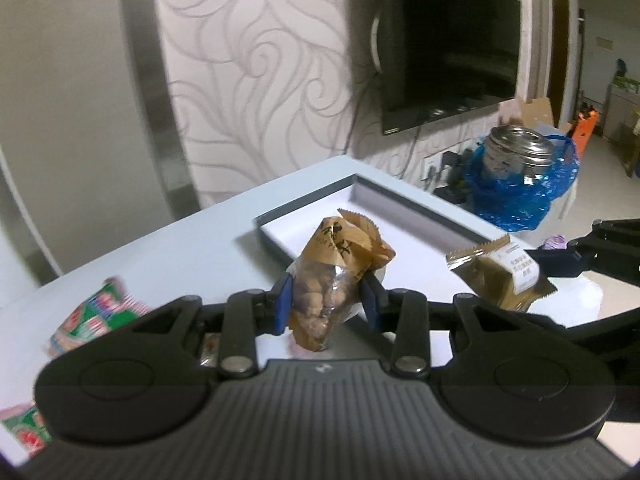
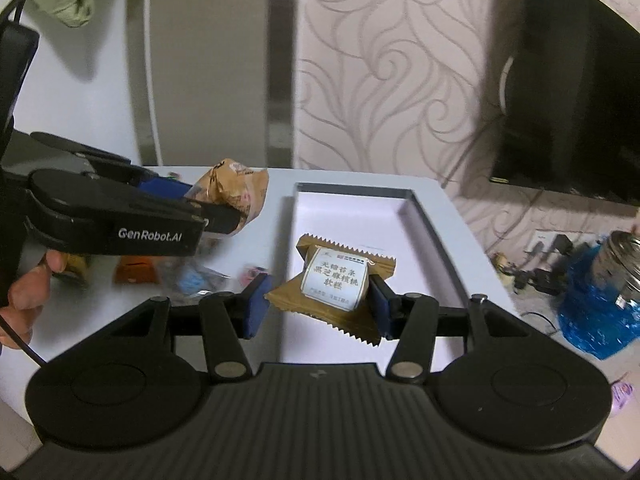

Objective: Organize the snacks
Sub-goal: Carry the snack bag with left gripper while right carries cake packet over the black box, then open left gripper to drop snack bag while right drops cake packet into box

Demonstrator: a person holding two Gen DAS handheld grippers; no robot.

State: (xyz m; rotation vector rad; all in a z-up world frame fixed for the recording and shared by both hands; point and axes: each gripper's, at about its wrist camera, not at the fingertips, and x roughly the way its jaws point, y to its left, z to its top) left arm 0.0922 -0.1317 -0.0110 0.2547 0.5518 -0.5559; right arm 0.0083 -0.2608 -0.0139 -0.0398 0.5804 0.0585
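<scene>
My left gripper (image 1: 326, 300) is shut on a brown walnut snack bag (image 1: 334, 280) and holds it above the white table, near the shallow grey-rimmed tray (image 1: 420, 196). My right gripper (image 2: 318, 306) is shut on a gold snack packet with a white label (image 2: 336, 286) and holds it over the tray's near end (image 2: 424, 216). The gold packet also shows in the left wrist view (image 1: 500, 272), and the brown bag in the right wrist view (image 2: 234, 192), held by the left gripper (image 2: 208, 210).
Red-green packets (image 1: 96, 312) lie on the table (image 1: 180, 248) at the left. Several small snacks (image 2: 188, 276) lie left of the tray. A metal tin in a blue plastic bag (image 1: 516, 172) stands beyond the table, under a wall TV (image 1: 452, 40).
</scene>
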